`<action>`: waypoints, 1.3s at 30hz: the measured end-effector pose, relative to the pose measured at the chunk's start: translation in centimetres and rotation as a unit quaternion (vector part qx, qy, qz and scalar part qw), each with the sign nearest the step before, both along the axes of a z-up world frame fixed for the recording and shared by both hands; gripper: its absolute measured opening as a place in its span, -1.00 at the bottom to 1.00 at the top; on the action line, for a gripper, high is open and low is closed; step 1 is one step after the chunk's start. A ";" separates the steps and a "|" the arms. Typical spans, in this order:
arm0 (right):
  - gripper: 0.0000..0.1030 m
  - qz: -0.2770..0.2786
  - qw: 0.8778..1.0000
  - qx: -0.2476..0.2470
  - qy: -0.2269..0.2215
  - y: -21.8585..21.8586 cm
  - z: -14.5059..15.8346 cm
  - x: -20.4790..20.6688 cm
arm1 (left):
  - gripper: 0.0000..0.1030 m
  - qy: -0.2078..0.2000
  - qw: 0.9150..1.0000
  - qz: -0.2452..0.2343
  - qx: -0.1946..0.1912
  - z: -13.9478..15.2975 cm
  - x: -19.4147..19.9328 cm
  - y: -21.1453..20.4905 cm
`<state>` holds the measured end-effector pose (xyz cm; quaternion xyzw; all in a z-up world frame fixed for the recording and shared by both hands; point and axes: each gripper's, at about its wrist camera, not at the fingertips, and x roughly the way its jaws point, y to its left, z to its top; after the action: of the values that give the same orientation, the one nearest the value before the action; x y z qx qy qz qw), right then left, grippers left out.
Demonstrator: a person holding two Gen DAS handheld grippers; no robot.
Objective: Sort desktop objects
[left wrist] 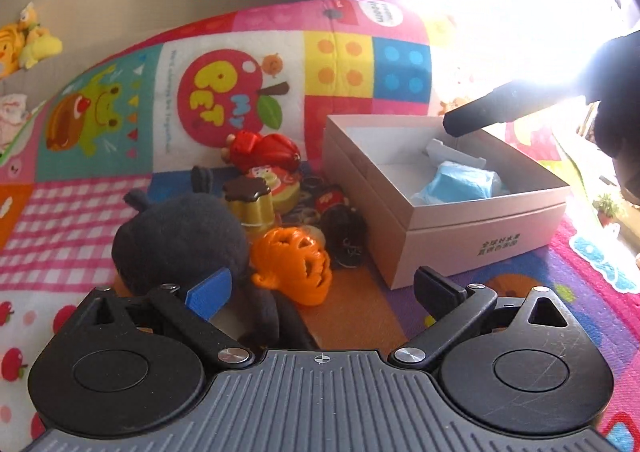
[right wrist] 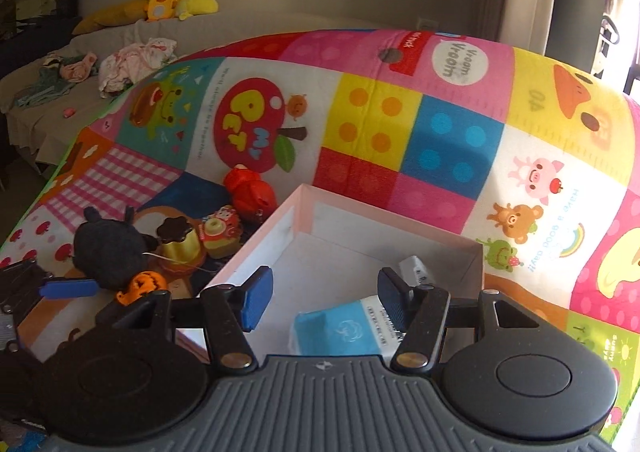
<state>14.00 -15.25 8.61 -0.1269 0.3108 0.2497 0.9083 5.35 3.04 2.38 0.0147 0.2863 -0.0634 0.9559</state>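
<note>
A pile of toys lies on the colourful play mat: a black plush (left wrist: pixel 176 240), an orange lattice pumpkin (left wrist: pixel 296 264), a pudding toy (left wrist: pixel 250 200), a red figure (left wrist: pixel 264 150) and a dark keychain (left wrist: pixel 346 236). A white box (left wrist: pixel 480 220) to their right holds a blue tissue pack (left wrist: pixel 460 182). My left gripper (left wrist: pixel 320 288) is open, low over the pile, its blue pad by the plush. My right gripper (right wrist: pixel 324 300) is open above the box (right wrist: pixel 288 212), over the blue pack (right wrist: pixel 340 328). The plush (right wrist: pixel 108 248) and pumpkin (right wrist: pixel 142 284) lie to its left.
The play mat (right wrist: pixel 440 100) curves up behind the toys. A sofa (right wrist: pixel 60 64) with yellow plush toys and clothes stands at the back left. Strong window glare fills the upper right of the left wrist view. The right gripper's arm (left wrist: pixel 500 108) reaches over the box.
</note>
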 end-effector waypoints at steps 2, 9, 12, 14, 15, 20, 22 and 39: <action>0.14 0.017 1.000 0.007 0.003 0.9 0.1 -1.0 | 0.66 0.003 1.000 0.004 0.021 -0.3 1.1 -0.5; 0.23 0.044 0.999 0.030 0.010 2.0 0.5 -2.7 | 0.03 -0.002 0.997 0.014 0.079 -1.4 2.4 -1.2; 0.25 0.040 0.999 0.033 0.013 1.4 0.4 -3.3 | -0.34 -0.014 0.997 0.007 0.069 -0.5 0.8 -0.7; 0.26 0.040 0.999 0.031 0.012 0.8 0.2 -3.8 | -0.76 -0.017 0.998 -0.015 0.053 0.4 -0.7 -0.7; 0.28 0.040 0.999 0.031 0.013 0.5 0.1 -4.1 | -0.75 -0.020 0.998 -0.036 0.042 0.9 -1.6 -0.9; 0.31 0.043 0.998 0.039 0.028 -0.3 -0.5 -5.4 | -0.51 -0.003 0.991 -0.134 0.021 1.2 -4.4 -3.3; 0.29 0.057 0.997 0.037 0.032 0.5 -1.3 -6.4 | 0.01 -0.007 0.991 -0.134 0.026 1.1 -5.1 -3.6; -0.36 0.096 0.987 -0.129 0.015 15.1 -6.6 -1.1 | 0.86 0.017 1.000 0.012 -0.003 -0.1 -5.7 4.8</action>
<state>12.94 -0.10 1.97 -0.2689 0.3406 0.2951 0.8512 -0.33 7.81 2.28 0.0074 0.3024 -0.0526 0.9517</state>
